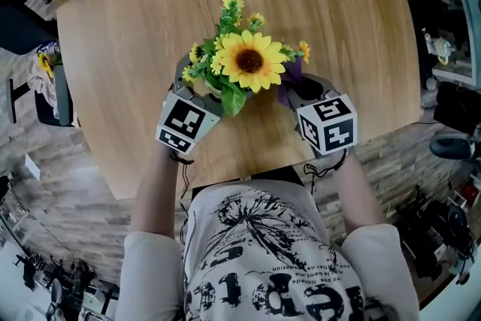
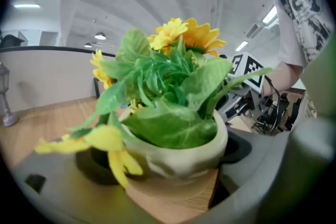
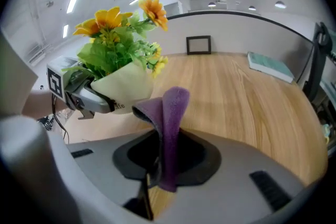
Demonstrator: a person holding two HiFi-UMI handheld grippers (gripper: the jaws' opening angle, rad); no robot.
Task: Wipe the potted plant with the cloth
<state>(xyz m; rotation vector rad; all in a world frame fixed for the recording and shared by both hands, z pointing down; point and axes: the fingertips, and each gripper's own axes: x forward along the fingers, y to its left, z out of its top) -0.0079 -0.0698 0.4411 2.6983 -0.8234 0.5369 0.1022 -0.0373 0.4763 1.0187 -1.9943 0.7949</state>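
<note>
Now we see the cream-coloured ceramic pot with artificial sunflowers and green leaves [image 1: 250,60] near the front edge of the round light wooden table [image 1: 135,49], just before the person in a white printed shirt [image 1: 270,259]. The left gripper [image 1: 201,90] comes to this pot from the person's left side. Its jaws stand wide and are clenched on the pot's body, one on each side of it, as the left gripper view shows, where the pot fills the space between them. Whether the base of the pot touches the wood we cannot tell. The right gripper [image 1: 301,94] is just beside the pot on the opposite side. Its jaws are pressed together on a folded purple cloth [image 3: 170,128], which stands upright out of them, and its upper fold reaches the lower wall of the pot. A yellow bloom hangs over the rim of the pot toward the left gripper. Well beyond the pot, at the far edge of the table, lies a flat teal book [image 3: 270,66], and left of the book a small dark picture frame [image 3: 198,44] stands upright.
</note>
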